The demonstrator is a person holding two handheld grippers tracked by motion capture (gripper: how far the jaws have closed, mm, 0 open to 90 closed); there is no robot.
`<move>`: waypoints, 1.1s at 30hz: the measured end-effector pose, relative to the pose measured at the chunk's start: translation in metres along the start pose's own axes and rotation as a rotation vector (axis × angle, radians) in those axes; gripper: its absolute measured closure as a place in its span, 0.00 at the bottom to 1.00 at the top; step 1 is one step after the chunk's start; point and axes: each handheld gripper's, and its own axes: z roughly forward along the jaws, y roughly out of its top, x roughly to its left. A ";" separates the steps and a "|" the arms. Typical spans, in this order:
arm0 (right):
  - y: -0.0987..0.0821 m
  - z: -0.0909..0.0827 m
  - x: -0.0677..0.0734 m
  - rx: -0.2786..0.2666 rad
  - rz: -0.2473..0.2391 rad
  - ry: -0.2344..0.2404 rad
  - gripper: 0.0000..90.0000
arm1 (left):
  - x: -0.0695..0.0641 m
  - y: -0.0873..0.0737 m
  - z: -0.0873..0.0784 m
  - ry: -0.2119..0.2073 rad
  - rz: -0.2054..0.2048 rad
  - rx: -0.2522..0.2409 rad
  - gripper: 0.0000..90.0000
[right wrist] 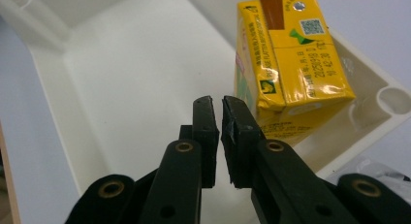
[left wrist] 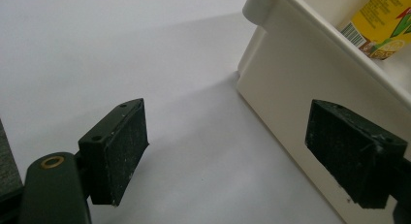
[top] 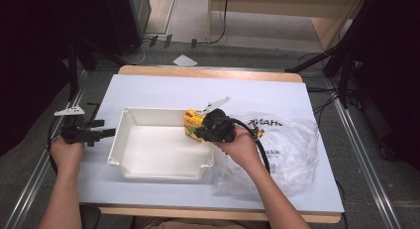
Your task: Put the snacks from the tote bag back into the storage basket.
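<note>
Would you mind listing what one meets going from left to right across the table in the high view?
left gripper → white tray → yellow carton at the tray's right end → right gripper, jaws nearly shut with nothing between them → clear plastic bag.

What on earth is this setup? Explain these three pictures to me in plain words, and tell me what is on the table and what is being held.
There is no machine here: a person holds a two-jaw tool in each hand. The top picture looks down from above the person's side of the table. The other two come from cameras riding on each tool, looking along its black jaws.

On the pale table top lie an open white plastic tray and a crumpled clear plastic bag. A yellow drink carton stands in a corner of the tray.

The left hand-held gripper has its jaws wide apart beside the tray's outer wall, holding nothing. The right hand-held gripper is over the tray next to the carton, with its jaws nearly together and nothing between them.
</note>
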 end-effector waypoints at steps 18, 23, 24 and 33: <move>-0.006 0.017 -0.003 0.062 0.002 -0.030 1.00 | 0.000 0.000 0.001 -0.001 0.001 0.001 0.18; -0.006 0.017 -0.006 0.061 0.014 -0.033 1.00 | 0.000 0.000 0.001 -0.004 0.002 0.004 0.18; -0.006 0.017 -0.007 0.060 0.016 -0.031 1.00 | 0.000 0.000 0.002 -0.003 0.002 0.006 0.18; -0.007 0.015 -0.011 0.072 0.028 -0.038 1.00 | 0.000 0.000 0.001 -0.002 0.002 0.005 0.18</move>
